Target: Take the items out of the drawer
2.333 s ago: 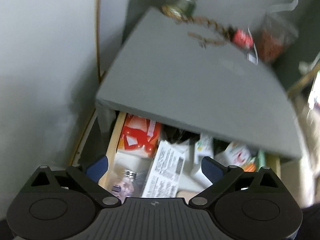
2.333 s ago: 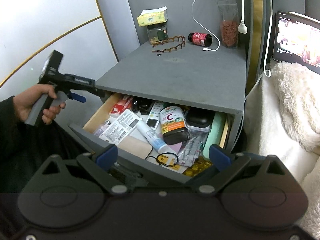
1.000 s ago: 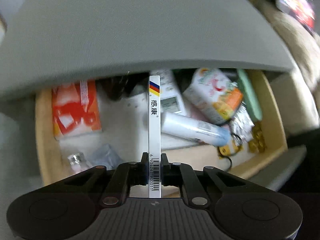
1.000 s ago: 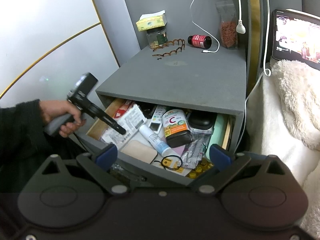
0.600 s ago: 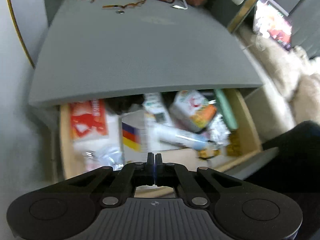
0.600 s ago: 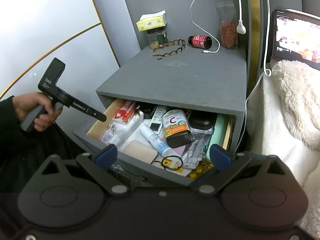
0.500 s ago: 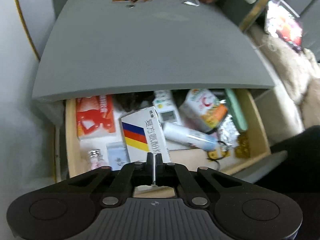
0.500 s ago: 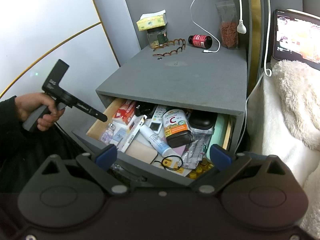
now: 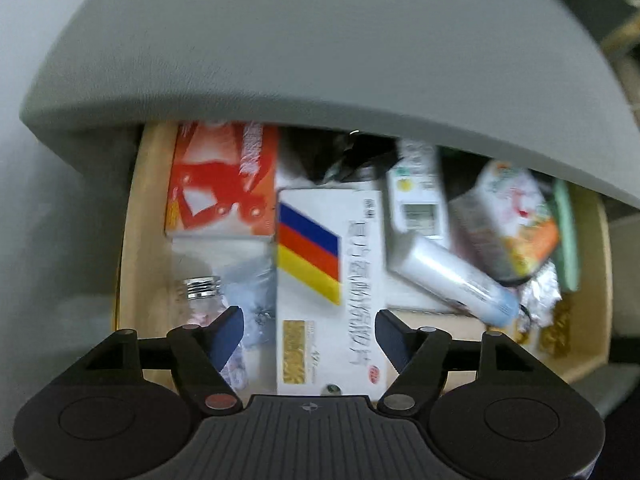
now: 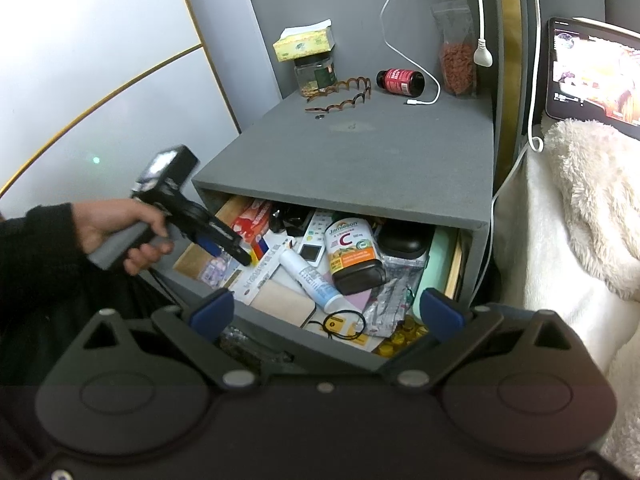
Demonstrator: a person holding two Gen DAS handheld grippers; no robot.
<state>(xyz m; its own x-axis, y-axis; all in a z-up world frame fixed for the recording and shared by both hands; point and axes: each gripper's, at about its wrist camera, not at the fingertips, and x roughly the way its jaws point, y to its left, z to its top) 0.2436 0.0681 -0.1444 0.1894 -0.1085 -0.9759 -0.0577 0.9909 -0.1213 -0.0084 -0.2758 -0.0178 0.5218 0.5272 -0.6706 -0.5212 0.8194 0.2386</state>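
Now the left gripper (image 9: 308, 330) has just opened: its jaws stand apart over the white box (image 9: 332, 280) with the blue-red-yellow stripes, pads (image 9: 226, 334) clear of it on both sides. A second ago it was clamped on that box held edge-on; the box now lies flat, face up, in the drawer (image 9: 130, 240), so it looks dropped rather than taken out. Relative to the box: red carton (image 9: 222, 184) touching it on the left toward the back, small capped bottle (image 9: 202, 286) just left near the front, white tube (image 9: 452, 276) overlapping its right edge, thermometer-like device (image 9: 420, 200) behind the tube. From the right wrist view the left gripper (image 10: 236, 250) points steeply down over the box (image 10: 264, 266), hand (image 10: 116, 232) outside the drawer's left wall. Right gripper (image 10: 326, 312) hovers open and empty in front of the drawer, unmoved. The box is no further out than it was, and needs a re-grip. Flat and wide, it likely won't fit face-on between the jaws; I'd catch a long edge or tip it up first. Vitamin C bottle (image 10: 352, 254) and the rest remain inside too.
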